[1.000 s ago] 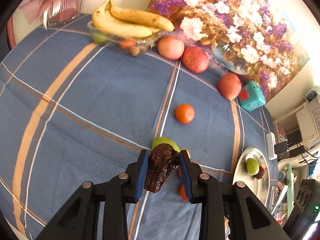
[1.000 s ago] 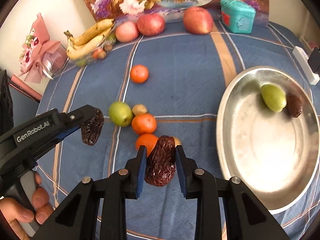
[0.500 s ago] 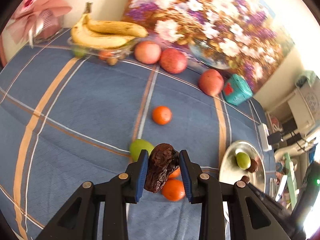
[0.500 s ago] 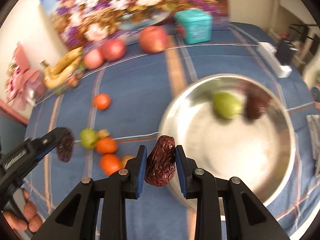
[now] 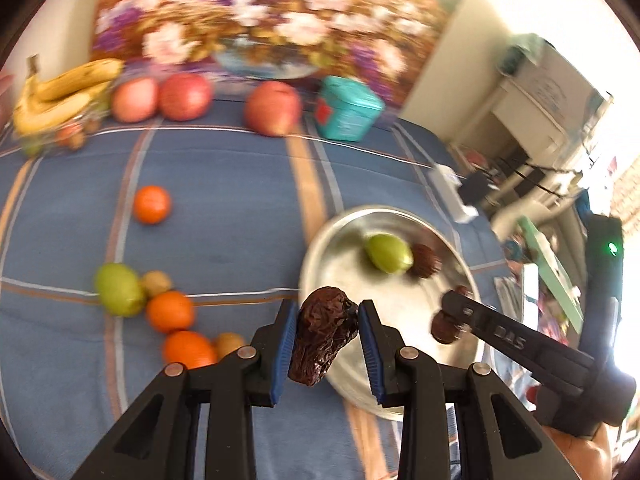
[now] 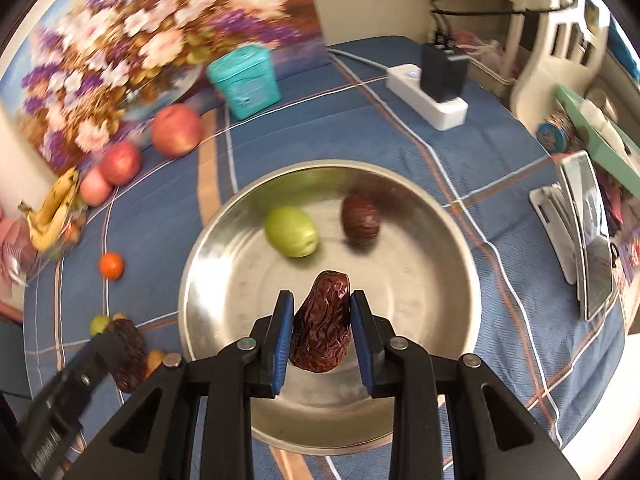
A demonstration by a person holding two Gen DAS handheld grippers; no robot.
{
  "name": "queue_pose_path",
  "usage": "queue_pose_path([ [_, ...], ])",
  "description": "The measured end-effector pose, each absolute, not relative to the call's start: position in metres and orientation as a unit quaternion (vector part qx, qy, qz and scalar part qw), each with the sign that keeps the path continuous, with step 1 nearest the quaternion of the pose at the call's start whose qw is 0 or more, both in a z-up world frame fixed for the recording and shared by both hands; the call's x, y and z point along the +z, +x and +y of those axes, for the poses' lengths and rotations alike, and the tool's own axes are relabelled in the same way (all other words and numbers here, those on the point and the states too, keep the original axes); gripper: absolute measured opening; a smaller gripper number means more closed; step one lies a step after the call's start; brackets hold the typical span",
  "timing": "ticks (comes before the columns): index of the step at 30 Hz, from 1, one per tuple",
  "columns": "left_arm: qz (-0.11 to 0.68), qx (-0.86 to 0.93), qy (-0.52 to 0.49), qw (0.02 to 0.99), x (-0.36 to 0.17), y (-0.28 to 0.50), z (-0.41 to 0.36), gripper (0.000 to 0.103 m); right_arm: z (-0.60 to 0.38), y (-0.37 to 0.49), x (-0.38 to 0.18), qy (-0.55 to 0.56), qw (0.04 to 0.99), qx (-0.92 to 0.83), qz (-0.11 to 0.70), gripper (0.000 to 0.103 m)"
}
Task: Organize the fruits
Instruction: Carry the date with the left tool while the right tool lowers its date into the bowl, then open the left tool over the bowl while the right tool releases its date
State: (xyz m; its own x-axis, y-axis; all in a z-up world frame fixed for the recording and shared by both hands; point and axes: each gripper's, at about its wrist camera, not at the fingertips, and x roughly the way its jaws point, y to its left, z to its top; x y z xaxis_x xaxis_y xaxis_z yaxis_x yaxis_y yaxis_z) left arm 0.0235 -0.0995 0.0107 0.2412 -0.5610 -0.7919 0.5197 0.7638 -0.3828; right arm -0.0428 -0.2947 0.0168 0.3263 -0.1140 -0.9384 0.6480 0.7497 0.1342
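My left gripper [image 5: 326, 330] is shut on a wrinkled dark date [image 5: 322, 334], held above the cloth at the near left rim of the steel bowl [image 5: 320, 256]. My right gripper [image 6: 322, 320] is shut on a second date [image 6: 322, 324], held over the inside of the bowl [image 6: 448, 280]. The bowl holds a green fruit [image 6: 291, 231] and another date [image 6: 360, 219]. Left of the bowl on the cloth lie a green fruit [image 5: 118, 289], three oranges [image 5: 170, 311] and small brown fruits [image 5: 156, 283]. The right gripper also shows over the bowl in the left wrist view [image 5: 450, 322].
At the back of the blue striped cloth stand three apples [image 5: 272, 108], bananas on a clear tray [image 5: 60, 96], a teal tin [image 5: 346, 108] and a flower painting [image 5: 260, 20]. A white power strip with a black plug [image 6: 436, 88] lies behind the bowl. A phone on a stand [image 6: 588, 236] is at the right.
Both grippers have swung right toward the bowl, each still holding its date. The right one now hangs over the bowl's inside; the left one has reached its near left rim.
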Motion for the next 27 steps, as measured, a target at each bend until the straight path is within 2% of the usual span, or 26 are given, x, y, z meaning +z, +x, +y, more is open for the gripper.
queue_pose_path([
  [7, 0.495, -0.385, 0.005, 0.779, 0.010, 0.005, -0.124, 0.034, -0.294, -0.043, 0.016, 0.253, 0.773, -0.245, 0.527, 0.030],
  [24, 0.511, -0.385, -0.007, 0.769, 0.002, 0.008, -0.122, 0.035, -0.292, -0.041, 0.011, 0.257, 0.766, -0.244, 0.536, 0.030],
  [27, 0.511, -0.384, -0.006, 0.769, 0.002, 0.008, -0.122, 0.035, -0.293, -0.041, 0.010, 0.259, 0.764, -0.247, 0.536, 0.036],
])
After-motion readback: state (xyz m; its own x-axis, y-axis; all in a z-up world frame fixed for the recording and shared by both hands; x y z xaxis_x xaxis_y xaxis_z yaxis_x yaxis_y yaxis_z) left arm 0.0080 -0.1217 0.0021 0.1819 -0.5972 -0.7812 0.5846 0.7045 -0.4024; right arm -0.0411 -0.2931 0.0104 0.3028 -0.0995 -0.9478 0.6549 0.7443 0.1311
